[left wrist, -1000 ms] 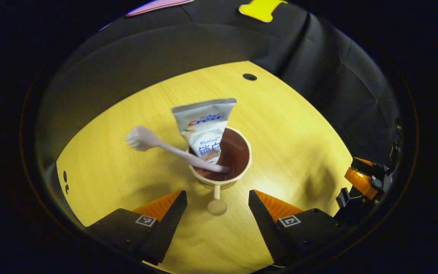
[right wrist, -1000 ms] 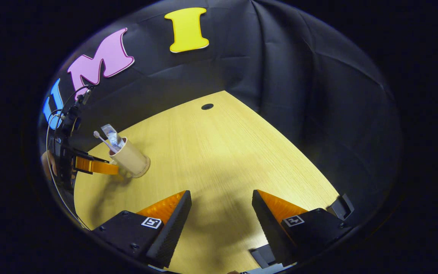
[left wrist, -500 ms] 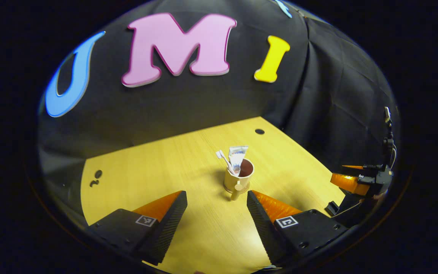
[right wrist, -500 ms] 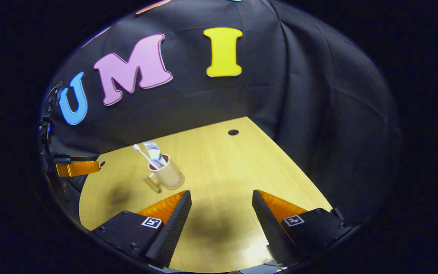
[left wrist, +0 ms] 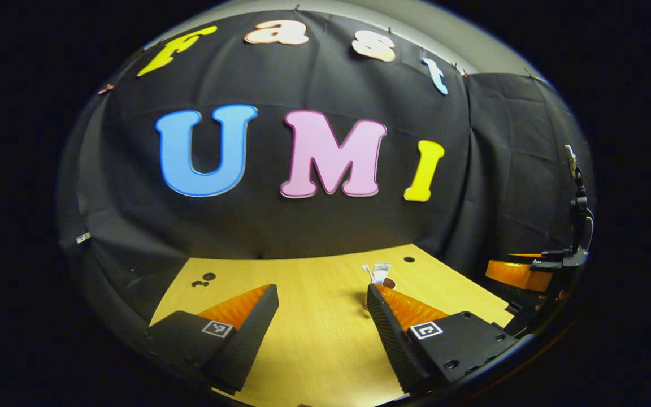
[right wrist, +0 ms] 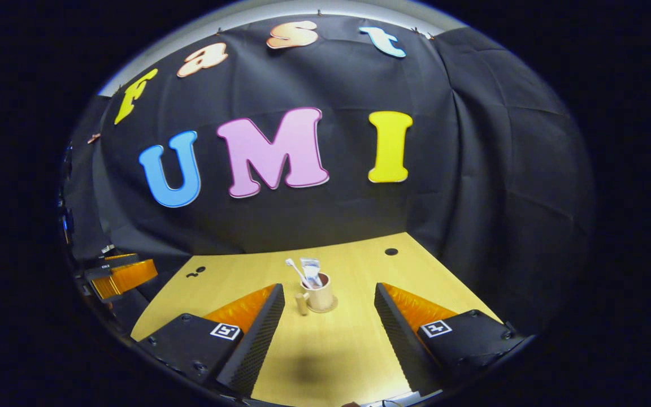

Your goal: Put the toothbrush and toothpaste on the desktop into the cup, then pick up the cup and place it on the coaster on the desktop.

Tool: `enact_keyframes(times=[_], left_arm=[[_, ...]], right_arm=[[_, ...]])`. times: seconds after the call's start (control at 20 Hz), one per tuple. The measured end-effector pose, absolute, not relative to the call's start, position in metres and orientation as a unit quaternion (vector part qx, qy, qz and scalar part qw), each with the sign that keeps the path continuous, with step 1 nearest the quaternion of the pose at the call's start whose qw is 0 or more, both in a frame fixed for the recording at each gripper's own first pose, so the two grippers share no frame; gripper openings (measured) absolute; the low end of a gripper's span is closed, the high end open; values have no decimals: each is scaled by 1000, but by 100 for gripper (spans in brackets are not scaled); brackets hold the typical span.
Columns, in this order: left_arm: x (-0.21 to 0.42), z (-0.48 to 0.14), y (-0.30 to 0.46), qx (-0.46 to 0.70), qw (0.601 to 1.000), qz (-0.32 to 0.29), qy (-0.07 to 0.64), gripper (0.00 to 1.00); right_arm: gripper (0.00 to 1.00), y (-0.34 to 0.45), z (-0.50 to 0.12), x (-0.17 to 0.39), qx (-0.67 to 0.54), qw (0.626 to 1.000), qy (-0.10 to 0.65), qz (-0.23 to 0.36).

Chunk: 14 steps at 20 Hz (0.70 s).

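Left gripper view: the left hand-held gripper (left wrist: pixel 321 316) sat with its fingers wide apart, nothing between them, hanging over the pale wood-grain tabletop (left wrist: pixel 314 350). The fingers (left wrist: pixel 246 325) were black wedges with ribbed inner faces and orange sides. Way out near the far edge stood the cup (left wrist: pixel 387 282), half hidden behind the right finger, so you mostly got its dark inside. The toothbrush (left wrist: pixel 367 270) and the toothpaste (left wrist: pixel 381 269) poked up out of it. The other hand-held gripper (left wrist: pixel 520 274) showed at the right edge as an orange finger; couldn't tell there how it was set.

Right gripper view: the right hand-held gripper (right wrist: pixel 329 319) was spread open too, empty. The cup (right wrist: pixel 319 295) was much clearer here, a tan round mug standing upright on the coaster (right wrist: pixel 323 308), a flat round disc, with its stubby handle (right wrist: pixel 302 304) sticking out to the left. Inside it the white toothbrush (right wrist: pixel 295 268) leaned left, head up, and the crimped silvery toothpaste (right wrist: pixel 310 267) tube stood beside it.
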<state>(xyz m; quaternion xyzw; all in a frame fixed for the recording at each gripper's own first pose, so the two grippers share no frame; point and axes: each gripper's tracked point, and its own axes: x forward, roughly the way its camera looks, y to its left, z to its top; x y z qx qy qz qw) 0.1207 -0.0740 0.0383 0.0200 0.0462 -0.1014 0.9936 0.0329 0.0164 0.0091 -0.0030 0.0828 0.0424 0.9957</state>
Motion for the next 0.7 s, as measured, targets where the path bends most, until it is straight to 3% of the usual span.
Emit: enact_keyframes(times=[0.3,0.7], left_arm=[[74,37,-46,6,997,-80,8,98],[76,39,-49,2,996,-85,-5,98]], right_arm=[[98,49,-3,8,-7,994,89,62],[99,58,6,16,-17,994,79,70]])
